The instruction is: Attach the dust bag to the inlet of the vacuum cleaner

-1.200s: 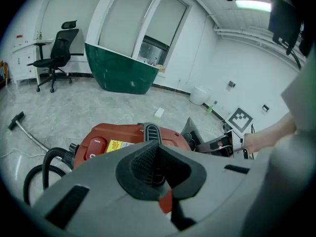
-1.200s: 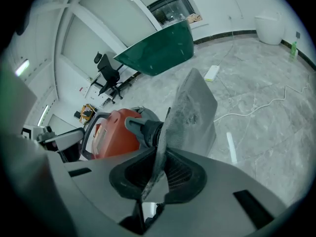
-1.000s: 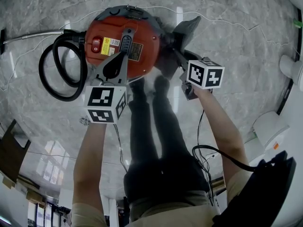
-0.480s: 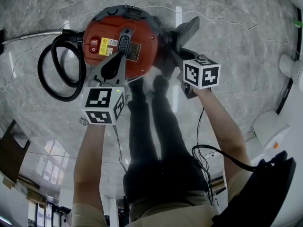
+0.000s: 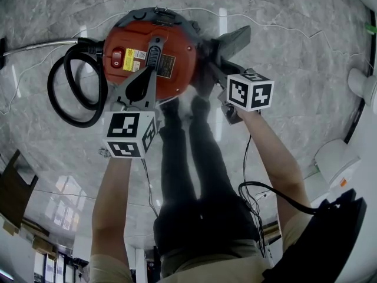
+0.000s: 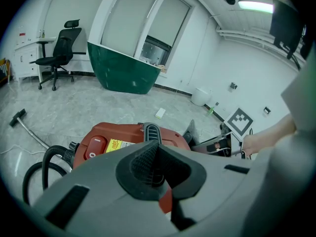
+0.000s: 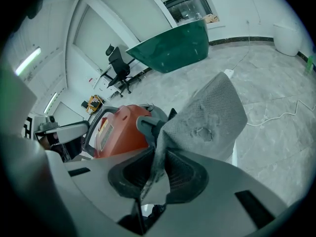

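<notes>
The red vacuum cleaner [image 5: 147, 52] [image 6: 113, 137] [image 7: 121, 127] stands on the marble floor. My left gripper [image 5: 152, 69] [image 6: 157, 162] rests over its top, just short of the dark handle [image 6: 152, 131], jaws shut with nothing visible between them. The grey fabric dust bag [image 5: 232, 40] [image 7: 210, 115] sticks out from the cleaner's right side, beside the grey inlet [image 7: 147, 125]. My right gripper [image 5: 215, 69] [image 7: 157, 167] has the bag's edge between its pads. Those jaws have just been opening a little, and the pads still touch the fabric.
A black hose [image 5: 70, 93] loops at the cleaner's left, with a metal wand [image 5: 35, 45] running off left. A thin white cable [image 5: 283, 25] crosses the floor behind. The person's legs [image 5: 194, 158] stand just below the cleaner. White fixtures [image 5: 333, 158] and a black bag [image 5: 330, 240] are at right.
The right gripper has shifted slightly left toward the cleaner, and the bag's free end has swung up and to the right. The left gripper has stayed put.
</notes>
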The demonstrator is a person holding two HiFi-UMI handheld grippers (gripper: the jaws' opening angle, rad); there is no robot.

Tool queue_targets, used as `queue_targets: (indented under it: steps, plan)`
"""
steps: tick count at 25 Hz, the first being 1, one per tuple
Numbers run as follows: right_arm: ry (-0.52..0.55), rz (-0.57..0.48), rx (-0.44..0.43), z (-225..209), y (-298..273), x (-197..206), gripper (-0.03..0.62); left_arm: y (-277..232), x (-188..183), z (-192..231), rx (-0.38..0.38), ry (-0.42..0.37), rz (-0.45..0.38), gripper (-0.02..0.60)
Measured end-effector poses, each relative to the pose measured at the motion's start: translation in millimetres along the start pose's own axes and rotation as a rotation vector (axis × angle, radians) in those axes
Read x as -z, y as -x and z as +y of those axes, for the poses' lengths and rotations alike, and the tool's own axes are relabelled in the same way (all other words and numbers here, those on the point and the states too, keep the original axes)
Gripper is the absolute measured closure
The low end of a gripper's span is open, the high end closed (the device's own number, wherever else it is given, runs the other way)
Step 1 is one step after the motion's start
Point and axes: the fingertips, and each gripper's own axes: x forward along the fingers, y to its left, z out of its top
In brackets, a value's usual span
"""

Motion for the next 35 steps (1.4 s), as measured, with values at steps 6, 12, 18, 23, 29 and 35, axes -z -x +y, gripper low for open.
queue_targets:
  steps: [6, 12, 18, 23, 29, 35]
  plan:
    - [-0.070, -0.004, -0.032, 0, -1, -1, 0.522, 0, -1, 0, -0.002, 0.000, -0.004, 0.591]
    - [-0.120, -0.024, -0.120, 3, 0, -3, 0.516, 0, -1, -1, -0.012, 0.002, -0.009, 0.591]
    - [-0.138, -0.053, -0.200, -1, 0, -3, 0.495, 0, -1, 0, 0.002, 0.024, -0.007, 0.590]
    - [-0.126, -0.031, -0.213, -5, 3, 2, 0.469, 0, -1, -1, 0.017, 0.028, 0.002, 0.589]
    - [-0.014, 0.040, -0.165, -3, 0, 9, 0.457, 1, -1, 1, 0.009, 0.044, -0.011, 0.589]
    - [0.102, 0.071, -0.169, 8, -2, 7, 0.503, 1, -1, -1, -0.002, 0.027, -0.012, 0.590]
